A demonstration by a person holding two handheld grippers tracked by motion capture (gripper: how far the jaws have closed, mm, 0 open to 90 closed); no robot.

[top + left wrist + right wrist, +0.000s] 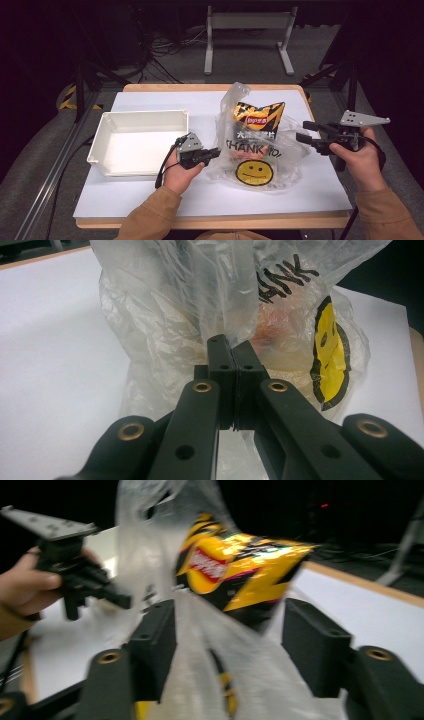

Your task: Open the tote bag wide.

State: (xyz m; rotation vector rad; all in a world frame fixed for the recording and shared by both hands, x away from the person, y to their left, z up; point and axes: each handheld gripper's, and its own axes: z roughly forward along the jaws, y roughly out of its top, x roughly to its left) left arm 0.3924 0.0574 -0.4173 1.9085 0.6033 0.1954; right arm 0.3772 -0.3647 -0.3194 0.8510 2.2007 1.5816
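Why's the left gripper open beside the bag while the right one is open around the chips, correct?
Not quite. The left gripper is shut on the bag, pinching its plastic, as the left gripper view shows. The rest holds: the right gripper is open, its jaws apart on either side of the chips.

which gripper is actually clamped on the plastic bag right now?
The left gripper: its jaws are pressed together on a fold of the clear plastic bag. The right gripper has its jaws spread wide, with bag film and the chip packet between them, unclamped.
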